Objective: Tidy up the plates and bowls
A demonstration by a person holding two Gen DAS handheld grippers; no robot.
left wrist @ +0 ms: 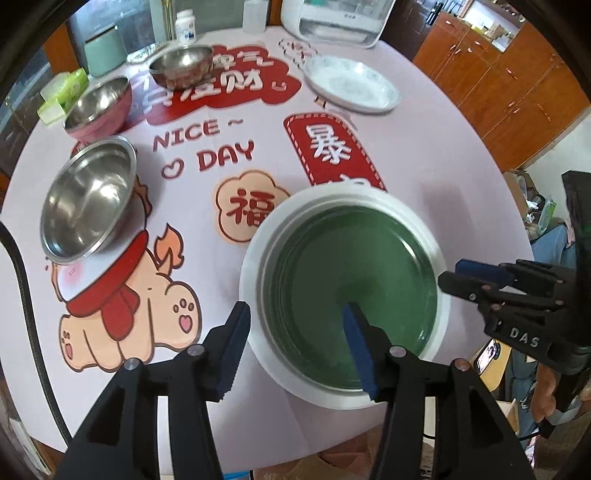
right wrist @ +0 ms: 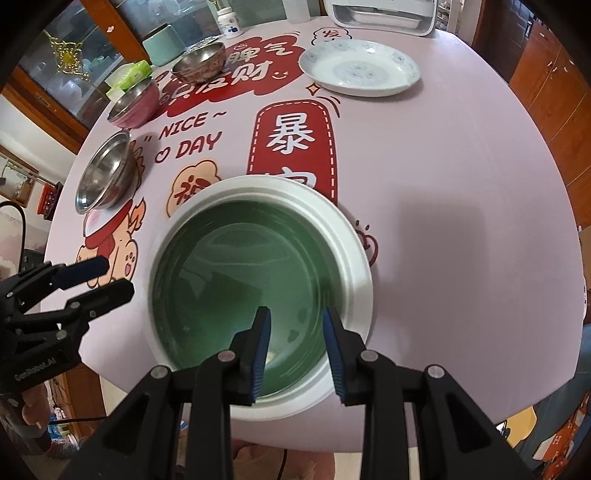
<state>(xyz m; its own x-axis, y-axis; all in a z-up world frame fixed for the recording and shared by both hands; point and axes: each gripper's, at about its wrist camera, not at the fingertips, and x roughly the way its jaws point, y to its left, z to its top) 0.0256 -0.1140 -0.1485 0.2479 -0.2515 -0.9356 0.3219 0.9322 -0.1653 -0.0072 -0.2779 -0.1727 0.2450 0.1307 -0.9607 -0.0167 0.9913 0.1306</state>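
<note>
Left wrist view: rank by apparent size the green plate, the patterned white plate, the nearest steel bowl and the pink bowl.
1. Green plate, clearly largest, though also nearest the camera.
2. Nearest steel bowl and patterned white plate: look alike in extent; the plate sits farther away, so no ranking.
3. Pink bowl, smallest as seen, and farther than the steel bowl.

The white appliance (left wrist: 334,20) is cut off by the top edge of both views. The left hand-held gripper (left wrist: 295,349) covers the green plate (left wrist: 351,273)'s near rim at lower centre; the tabletop (left wrist: 424,155)'s red label is partly hidden behind that plate
</note>
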